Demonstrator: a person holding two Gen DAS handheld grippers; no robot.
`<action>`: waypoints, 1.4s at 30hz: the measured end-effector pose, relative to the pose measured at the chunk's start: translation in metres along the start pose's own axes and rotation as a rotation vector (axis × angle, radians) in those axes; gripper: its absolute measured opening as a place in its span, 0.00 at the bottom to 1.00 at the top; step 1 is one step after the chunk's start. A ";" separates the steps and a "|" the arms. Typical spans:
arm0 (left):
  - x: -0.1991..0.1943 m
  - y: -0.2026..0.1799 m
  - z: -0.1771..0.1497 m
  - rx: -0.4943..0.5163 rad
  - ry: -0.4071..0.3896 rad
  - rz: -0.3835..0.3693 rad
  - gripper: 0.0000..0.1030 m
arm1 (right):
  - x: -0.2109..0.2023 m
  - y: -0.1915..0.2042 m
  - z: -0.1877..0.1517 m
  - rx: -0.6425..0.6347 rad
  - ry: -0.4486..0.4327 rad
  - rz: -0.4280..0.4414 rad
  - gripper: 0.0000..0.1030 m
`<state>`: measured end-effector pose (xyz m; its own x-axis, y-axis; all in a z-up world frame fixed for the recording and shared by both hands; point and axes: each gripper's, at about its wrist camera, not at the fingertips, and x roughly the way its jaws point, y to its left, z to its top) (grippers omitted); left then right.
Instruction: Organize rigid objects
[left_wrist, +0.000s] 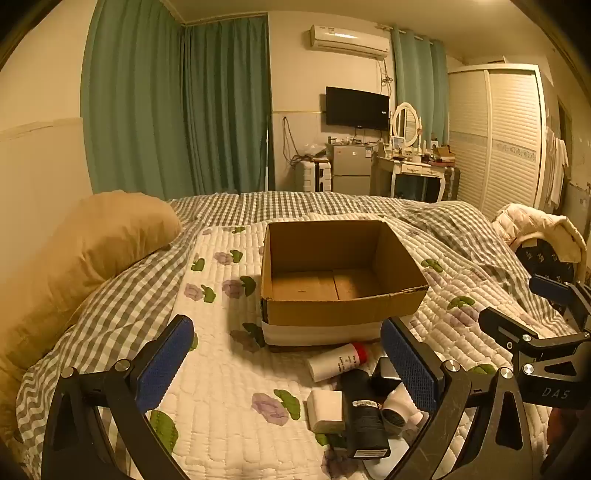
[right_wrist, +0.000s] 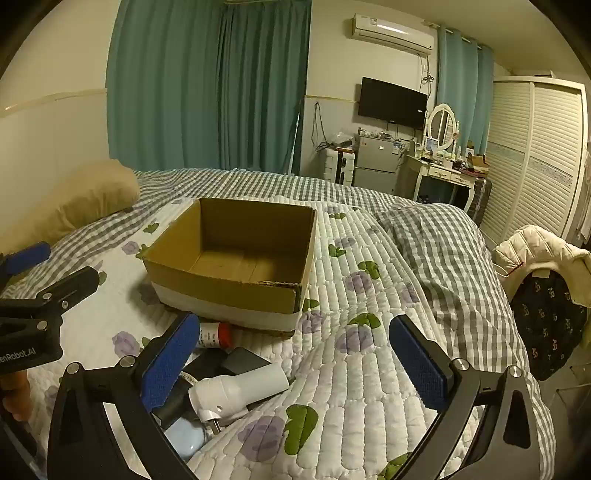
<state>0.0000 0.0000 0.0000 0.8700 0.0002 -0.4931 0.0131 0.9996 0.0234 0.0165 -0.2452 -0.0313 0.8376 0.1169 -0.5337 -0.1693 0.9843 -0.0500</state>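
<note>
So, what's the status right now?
Left gripper and right gripper open, holding nothing. Cardboard box empty. Small items piled before it. Nothing blocking.

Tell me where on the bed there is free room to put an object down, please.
The cardboard box is empty inside. The quilt is bare between the pillow and the box. It is crowded just before the box: white bottle, white block, black device, white plug adapter.

Hiding part of the black box (left_wrist: 364, 413) behind the left gripper's (left_wrist: 291, 369) finger; running off the bottom edge: a pale blue item (right_wrist: 186, 437); staying too small to read: bottle (left_wrist: 338, 361) print.
</note>
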 end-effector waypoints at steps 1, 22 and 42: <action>0.000 0.000 0.000 0.004 0.000 0.003 1.00 | 0.000 0.000 0.000 0.005 0.007 0.003 1.00; 0.002 0.002 -0.002 0.005 0.004 0.007 1.00 | 0.006 0.006 -0.005 -0.008 0.027 0.016 1.00; 0.003 0.005 -0.003 0.003 0.004 0.009 1.00 | 0.010 0.008 -0.004 -0.018 0.040 0.023 1.00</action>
<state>0.0009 0.0046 -0.0037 0.8681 0.0097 -0.4963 0.0063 0.9995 0.0306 0.0210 -0.2363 -0.0408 0.8117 0.1340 -0.5685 -0.1978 0.9789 -0.0518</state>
